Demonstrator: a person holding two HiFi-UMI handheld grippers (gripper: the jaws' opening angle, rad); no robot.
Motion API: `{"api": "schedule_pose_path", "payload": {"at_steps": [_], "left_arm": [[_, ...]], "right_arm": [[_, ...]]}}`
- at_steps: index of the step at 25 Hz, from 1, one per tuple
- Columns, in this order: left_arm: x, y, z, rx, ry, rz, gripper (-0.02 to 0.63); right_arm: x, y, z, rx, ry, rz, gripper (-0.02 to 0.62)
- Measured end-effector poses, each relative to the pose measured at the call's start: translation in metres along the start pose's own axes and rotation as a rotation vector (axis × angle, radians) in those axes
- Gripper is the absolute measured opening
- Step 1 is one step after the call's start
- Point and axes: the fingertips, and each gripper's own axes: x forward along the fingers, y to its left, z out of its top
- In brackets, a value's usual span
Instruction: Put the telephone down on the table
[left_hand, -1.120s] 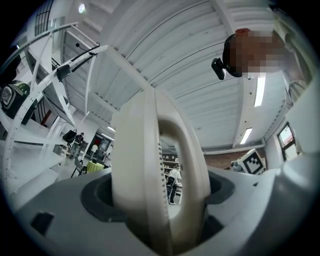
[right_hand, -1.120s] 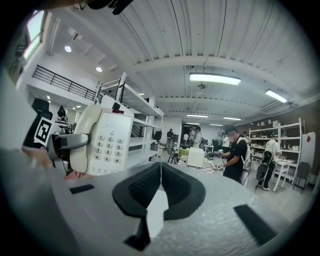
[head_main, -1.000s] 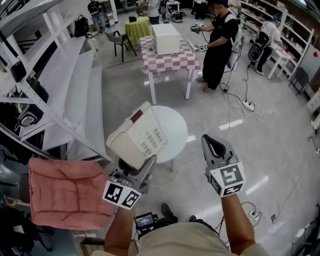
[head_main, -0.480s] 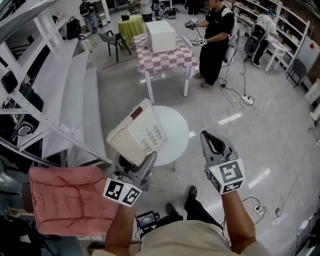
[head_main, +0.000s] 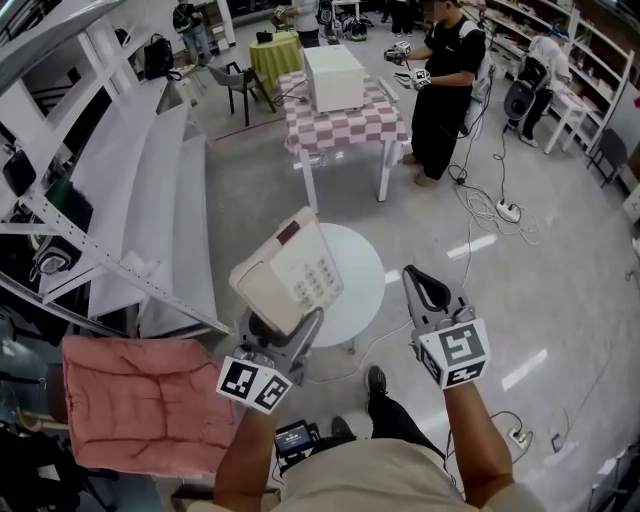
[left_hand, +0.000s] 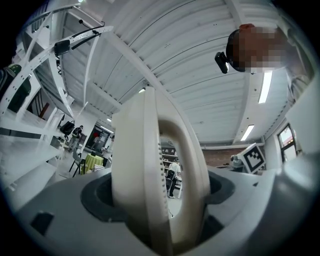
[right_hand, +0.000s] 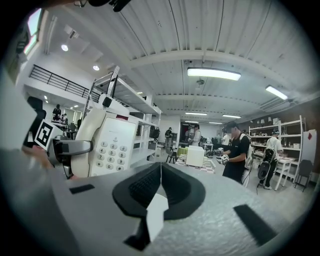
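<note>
Big workshop: grey floor (head_main: 520, 300), white shelving (head_main: 150, 190) along the left. Further back stands a checked-cloth table (head_main: 345, 120) w/ a white box (head_main: 333, 77) on it, and a person in black (head_main: 445, 90) beside it. Nearer are a pink cushion (head_main: 140, 400) low on the left and a small round white bench (head_main: 362, 280).

The telephone (head_main: 290, 270), cream, handset on its cradle, is up in the air, tilted, keypad side up. In the head view it overlaps the bench's left part but isn't resting on it. The L hand-held gripper (head_main: 285, 328) has it, jaws clamped on the lower end, one each side. The L gripper view gives only the telephone (left_hand: 160, 190) edge-on, filling the gap btwn the jaws, no keypad.

The R hand-held gripper (head_main: 430, 285) is well apart to the right, jaws pressed together, nothing btwn them.

Writing: keypad digits 1–9, *, 0, # are legible only in the R gripper view. The dark strip above them is too small to read.
</note>
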Motion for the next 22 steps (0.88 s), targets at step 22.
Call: {"api": "schedule_pose_path", "payload": {"at_steps": [22], "left_arm": [[0.111, 0.062, -0.119, -0.103, 0.151, 0.001, 0.42]], "right_arm": [[0.106, -0.067, -0.087, 0.04, 0.136, 0.037, 0.0]]}}
